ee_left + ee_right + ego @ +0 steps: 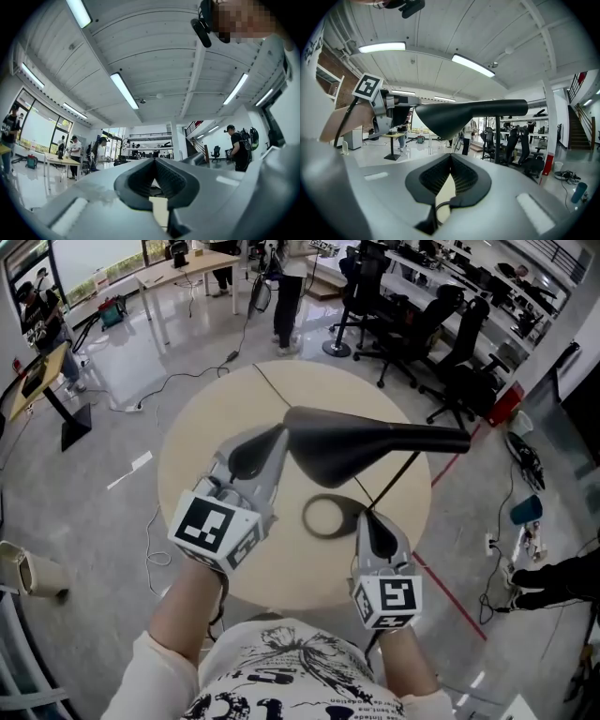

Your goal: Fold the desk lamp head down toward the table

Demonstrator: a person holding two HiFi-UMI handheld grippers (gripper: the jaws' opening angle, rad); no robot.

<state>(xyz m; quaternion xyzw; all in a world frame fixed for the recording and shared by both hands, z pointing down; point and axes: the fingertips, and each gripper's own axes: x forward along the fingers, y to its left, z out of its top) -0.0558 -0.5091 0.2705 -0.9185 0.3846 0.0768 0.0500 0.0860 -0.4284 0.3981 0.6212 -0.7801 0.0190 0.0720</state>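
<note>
Over the round tabletop [192, 474], the lamp head [361, 442] sat level.
Left gripper [276, 439] and right gripper [367, 518] fingers were both clenched, holding nothing.

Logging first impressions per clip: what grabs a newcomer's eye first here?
A black lamp head hangs level over the round table, its ring base beneath. The left gripper sits by its wide end, the right gripper near the base, both with jaws together.
</note>
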